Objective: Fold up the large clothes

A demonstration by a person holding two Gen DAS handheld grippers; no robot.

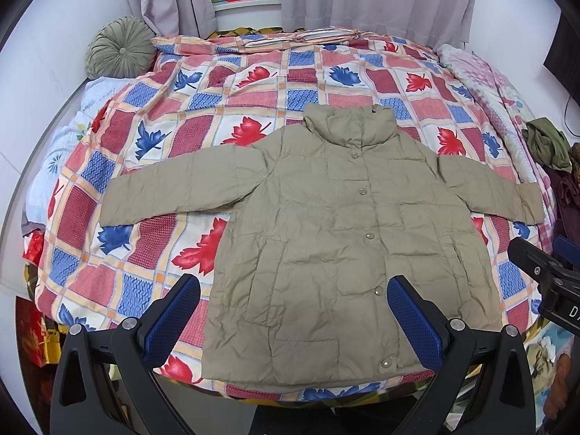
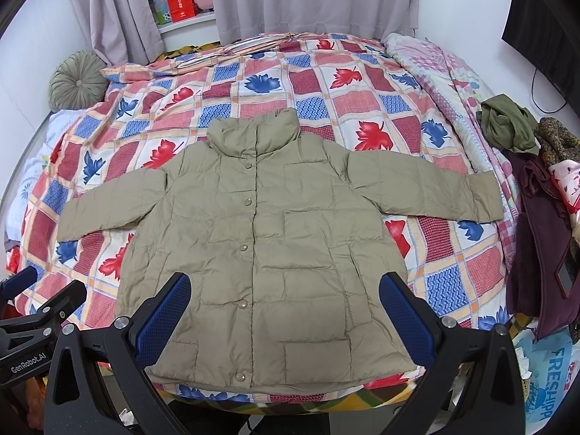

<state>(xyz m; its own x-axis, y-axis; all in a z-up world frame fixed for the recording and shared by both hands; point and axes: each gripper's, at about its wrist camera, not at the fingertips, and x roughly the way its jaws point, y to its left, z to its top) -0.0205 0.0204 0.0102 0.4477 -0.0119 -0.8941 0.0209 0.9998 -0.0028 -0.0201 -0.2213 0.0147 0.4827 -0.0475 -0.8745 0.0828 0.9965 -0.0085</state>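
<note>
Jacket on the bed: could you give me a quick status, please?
Both hand-held grippers, left and right, open, empty. Jacket flat, snapped shut, sleeves spread, unfolded. Nothing on it.

Spread flat ahead of the wide-open right gripper [image 2: 284, 313]: khaki padded jacket [image 2: 268, 239], snapped closed, sleeves outstretched on leaf-patterned quilt [image 2: 362, 101]. Far left, left gripper [image 2: 40, 290].

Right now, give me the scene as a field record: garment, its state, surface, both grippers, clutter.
garment: khaki puffer jacket
state: flat, front up, snaps closed, both sleeves spread out, unfolded
surface: bed with leaf-patterned quilt
left gripper: open, above the hem, holding nothing
right gripper: open, above the hem, holding nothing
clutter: pile of clothes at the bed's right edge; round green cushion at far left
</note>
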